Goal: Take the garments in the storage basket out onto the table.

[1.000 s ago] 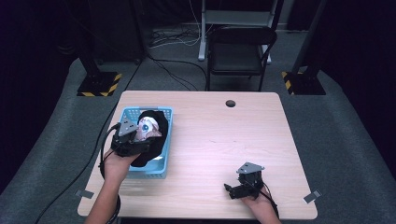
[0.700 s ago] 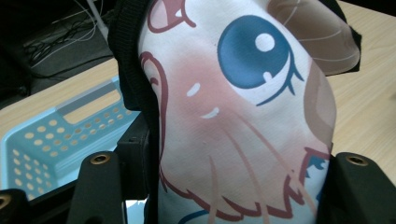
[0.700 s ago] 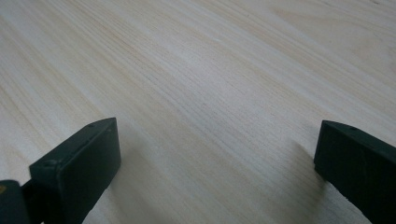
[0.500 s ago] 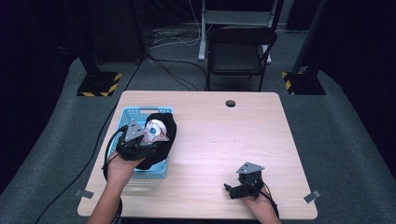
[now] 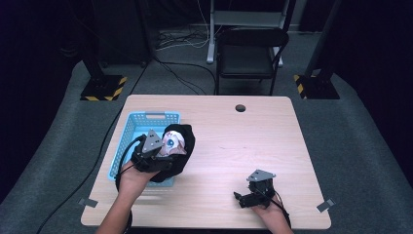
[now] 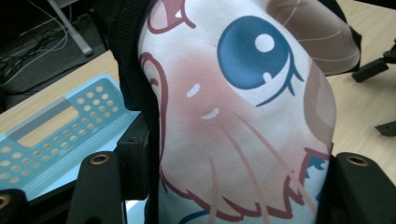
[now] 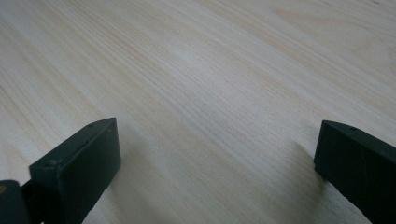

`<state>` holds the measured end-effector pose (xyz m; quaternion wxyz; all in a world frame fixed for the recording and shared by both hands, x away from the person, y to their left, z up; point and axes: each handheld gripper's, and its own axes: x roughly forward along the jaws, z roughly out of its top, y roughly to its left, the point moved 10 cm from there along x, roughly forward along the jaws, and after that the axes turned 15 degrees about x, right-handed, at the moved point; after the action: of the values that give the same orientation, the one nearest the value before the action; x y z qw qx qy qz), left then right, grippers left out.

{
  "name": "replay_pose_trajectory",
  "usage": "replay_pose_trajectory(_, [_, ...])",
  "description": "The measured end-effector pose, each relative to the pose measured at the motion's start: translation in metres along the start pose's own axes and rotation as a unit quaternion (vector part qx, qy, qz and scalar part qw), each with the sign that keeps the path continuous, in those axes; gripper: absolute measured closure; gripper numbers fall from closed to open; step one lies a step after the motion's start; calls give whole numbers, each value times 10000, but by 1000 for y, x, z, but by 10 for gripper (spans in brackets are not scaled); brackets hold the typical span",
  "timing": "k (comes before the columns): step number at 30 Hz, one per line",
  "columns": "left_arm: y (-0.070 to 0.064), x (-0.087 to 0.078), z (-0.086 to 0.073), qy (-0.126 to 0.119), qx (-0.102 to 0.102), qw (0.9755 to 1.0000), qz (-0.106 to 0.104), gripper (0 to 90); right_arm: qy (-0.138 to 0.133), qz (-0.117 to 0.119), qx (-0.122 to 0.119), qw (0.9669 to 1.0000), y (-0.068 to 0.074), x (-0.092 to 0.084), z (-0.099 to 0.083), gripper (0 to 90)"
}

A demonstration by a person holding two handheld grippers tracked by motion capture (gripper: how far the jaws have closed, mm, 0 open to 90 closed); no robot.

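Observation:
A black cloth [image 5: 184,146] with a cartoon face printed in pink, white and blue [image 6: 243,93] hangs bunched over the right edge of the blue basket [image 5: 146,117]. My left gripper [image 5: 163,150] is shut on this cloth, and its two black jaws press on either side of the printed part [image 6: 229,161]. My right gripper [image 5: 239,199] rests low over the bare wood near the table's front right, pointing left. Its jaws stand wide open [image 7: 217,130] with nothing between them.
The perforated blue basket [image 6: 56,135] sits at the table's left side. The wooden table [image 5: 243,146] has a round cable hole [image 5: 240,107] near its far edge. A black chair [image 5: 251,53] and stand feet with yellow-black stripes [image 5: 103,87] stand beyond the table.
My left gripper has carried the cloth to the right and slightly up, from over the basket's middle to its right edge. The right gripper has stayed still.

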<state>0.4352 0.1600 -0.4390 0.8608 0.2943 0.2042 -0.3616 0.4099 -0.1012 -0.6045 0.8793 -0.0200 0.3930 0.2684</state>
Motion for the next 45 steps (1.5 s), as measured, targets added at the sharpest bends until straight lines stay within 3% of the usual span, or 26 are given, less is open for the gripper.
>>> replay_pose_trajectory(20, [-46, 21, 10, 206, 538, 9970, -514, 381, -2, 5, 4, 10000, 0, 0, 0, 0])
replay_pose_trajectory(45, [-85, 46, 7, 362, 676, 9912, -1080, 382, -1, 8, 4, 10000, 0, 0, 0, 0])
